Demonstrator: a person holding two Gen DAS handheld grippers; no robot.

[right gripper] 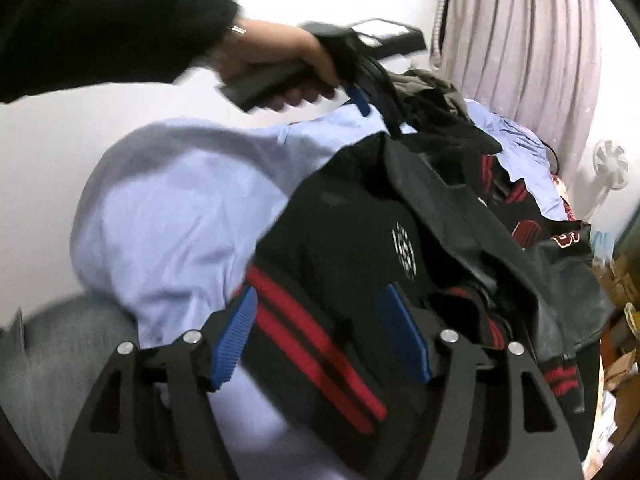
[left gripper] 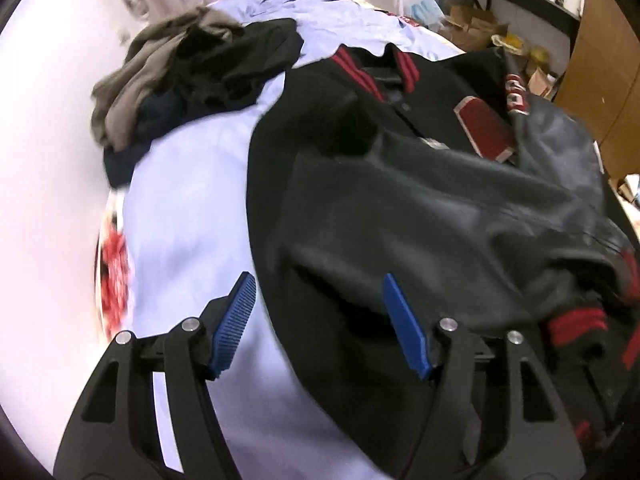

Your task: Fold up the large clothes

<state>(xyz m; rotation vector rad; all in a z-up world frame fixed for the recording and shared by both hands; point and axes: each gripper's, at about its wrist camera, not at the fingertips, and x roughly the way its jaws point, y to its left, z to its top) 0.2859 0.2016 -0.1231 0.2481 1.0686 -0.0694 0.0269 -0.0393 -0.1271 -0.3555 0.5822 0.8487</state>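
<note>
A large black jacket (left gripper: pixel 420 208) with red-striped collar and cuffs and a red chest patch lies spread on a light blue bedsheet (left gripper: pixel 188 208). My left gripper (left gripper: pixel 320 292) is open over the jacket's left edge, its blue pads (left gripper: pixel 236 320) wide apart, holding nothing. In the right wrist view the jacket (right gripper: pixel 360 240) lies bunched, its red-striped hem (right gripper: pixel 312 344) between my open right gripper's (right gripper: pixel 320 312) pads. The left gripper (right gripper: pixel 372 92) shows there too, held by a hand above the jacket's far side.
A pile of grey and black clothes (left gripper: pixel 180 80) lies at the bed's far left. A white wall runs along the left. Curtains (right gripper: pixel 520 40), a fan (right gripper: pixel 610 164), boxes and a shelf (left gripper: pixel 500 20) stand beyond the bed on the right.
</note>
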